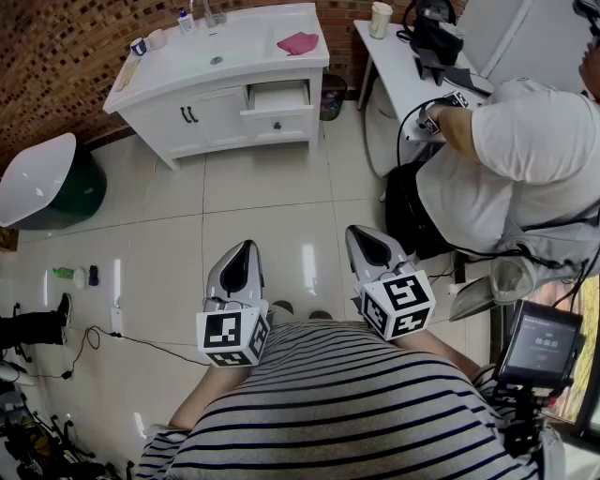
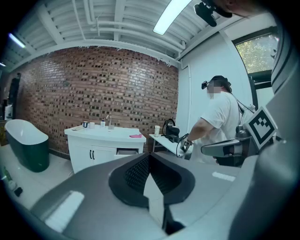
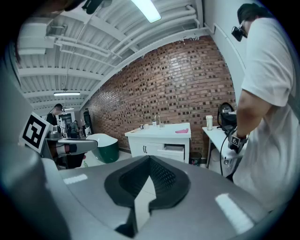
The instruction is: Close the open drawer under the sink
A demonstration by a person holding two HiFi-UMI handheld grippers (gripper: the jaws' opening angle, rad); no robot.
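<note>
Drawer (image 1: 278, 96) is pulled out, the top right one in the white vanity (image 1: 202, 117), far side of the room, right below the countertop. Under it is a second drawer front, shut. Left of it are two shut cabinet doors with dark handles. Sink basin (image 1: 220, 47) is sunk in the top above. A pink cloth (image 1: 298, 43) lies on the countertop's right end, over the drawer. Small bottles and a cup sit at the far left corner by the tap. The vanity backs onto a brick wall (image 1: 56, 47).

Left gripper (image 1: 246, 247) is held near, over the tiled floor (image 1: 262, 225), well apart from the drawer and pointing toward it. Its jaws meet at the tips with nothing between them. Right gripper (image 1: 360, 232) is just beside it on the right, also near and well apart from the vanity, jaws closed together and empty. Each carries its marker cube at the near end, above the holder's striped shirt (image 1: 347, 412).

A dark green bathtub (image 1: 42, 178) with a white rim stands left of the vanity. A bin (image 1: 332, 94) stands right of the vanity. A white desk (image 1: 403, 75) holds a cup (image 1: 381, 19) and dark gear. A person in a white shirt (image 1: 525, 159) at right reaches onto the desk.
</note>
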